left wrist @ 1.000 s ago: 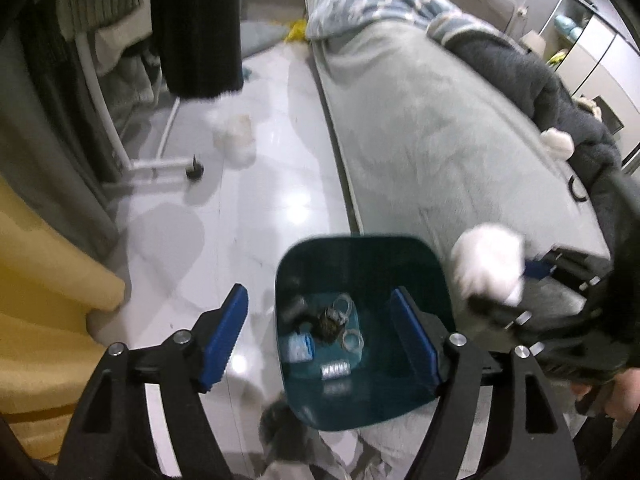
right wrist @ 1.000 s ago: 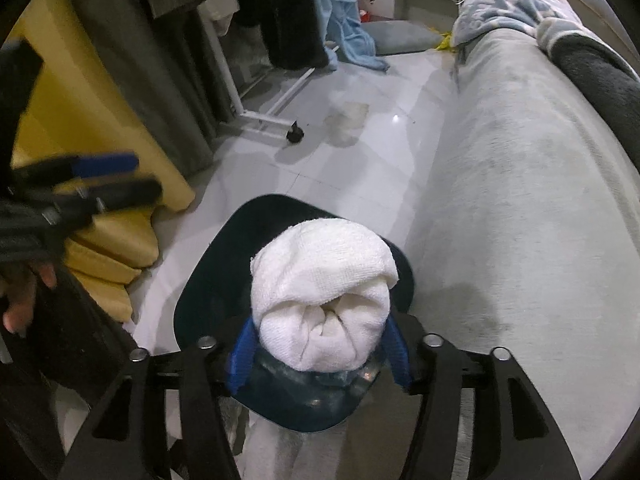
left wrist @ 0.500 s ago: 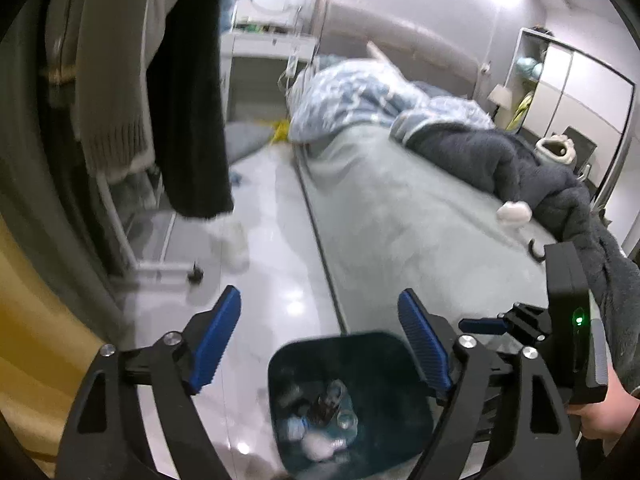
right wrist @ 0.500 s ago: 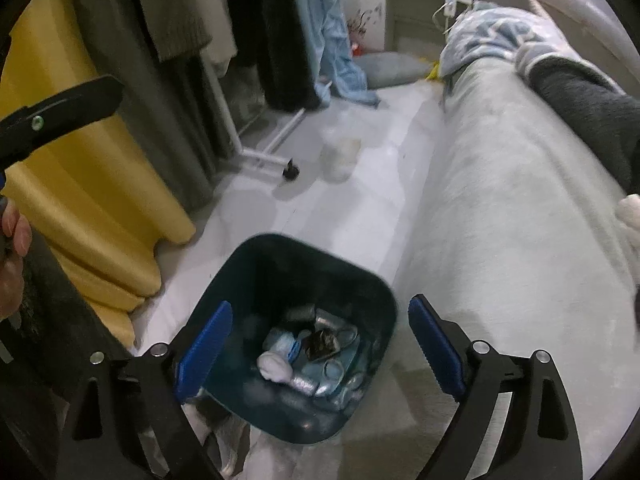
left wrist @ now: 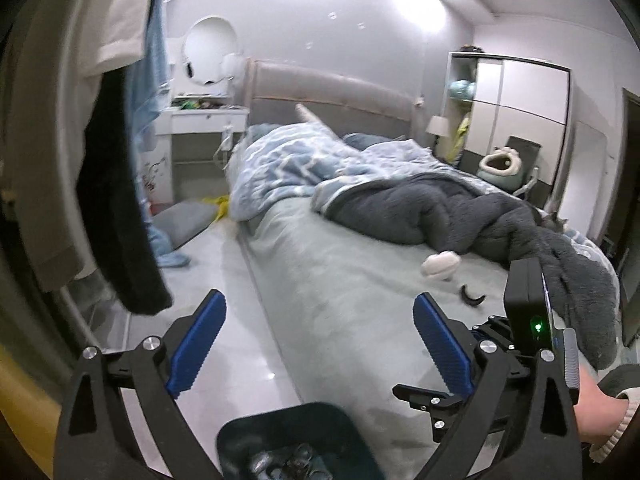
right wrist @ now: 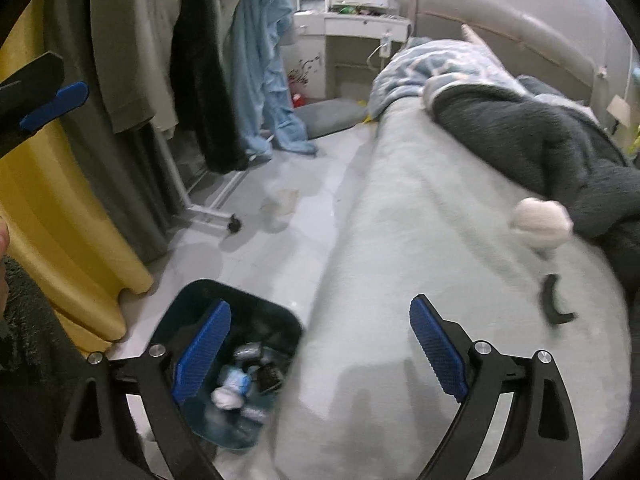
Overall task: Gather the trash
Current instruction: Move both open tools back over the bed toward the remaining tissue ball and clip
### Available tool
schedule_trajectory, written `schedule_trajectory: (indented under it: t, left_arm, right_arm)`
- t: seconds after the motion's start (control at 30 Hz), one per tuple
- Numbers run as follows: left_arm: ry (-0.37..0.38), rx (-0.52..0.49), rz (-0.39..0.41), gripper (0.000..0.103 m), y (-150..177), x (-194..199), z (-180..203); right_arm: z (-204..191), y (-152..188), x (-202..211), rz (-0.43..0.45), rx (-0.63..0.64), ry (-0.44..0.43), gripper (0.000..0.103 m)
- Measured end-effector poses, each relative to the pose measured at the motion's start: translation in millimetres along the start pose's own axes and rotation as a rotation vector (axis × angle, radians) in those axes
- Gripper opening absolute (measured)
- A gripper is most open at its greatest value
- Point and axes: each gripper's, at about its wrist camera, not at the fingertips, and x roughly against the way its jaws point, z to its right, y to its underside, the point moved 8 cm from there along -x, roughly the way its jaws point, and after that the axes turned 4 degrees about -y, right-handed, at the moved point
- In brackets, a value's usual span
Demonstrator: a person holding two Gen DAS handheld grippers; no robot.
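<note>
Ahead and right of the wide-open, empty right gripper (right wrist: 320,344), a white wad (right wrist: 540,228) lies on the bed (right wrist: 420,240); it looks soft and light, best pinched across its middle.

A second ago the right gripper (right wrist: 318,348) was clamped on a rolled white towel above the dark teal plastic trash bin (right wrist: 208,300); now its jaws stand wide apart and empty, and a white bundle (right wrist: 226,398) lies among the trash inside. Both cameras have tilted up from the bin toward the grey-sheeted bed (left wrist: 344,280). In the left wrist view the bin (left wrist: 280,420) has slid to the bottom edge, the left gripper (left wrist: 318,350) now framing the bed.
</note>
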Motion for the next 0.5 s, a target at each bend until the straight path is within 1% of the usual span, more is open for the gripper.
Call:
schedule_trajectory:
  t: [0.17,0.3,0.43,0.5]
  left_arm:
    - [0.048,-0.018,0.016,0.097,-7,-11,28]
    - [0.085,-0.031,0.019,0.097,-11,-21,47]
    - [0.113,-0.082,0.016,0.097,-15,-36,67]
    - [0.139,-0.097,0.009,0.097,-16,-46,77]
  right_arm:
    - [32,2,21,0.051,-0.024,0.040,0.094]
    - [57,10,24,0.064,-0.023,0.084,0.094]
    - [75,20,25,0.067,-0.046,0.095,0.094]
    - [83,21,28,0.074,-0.055,0.103,0.094]
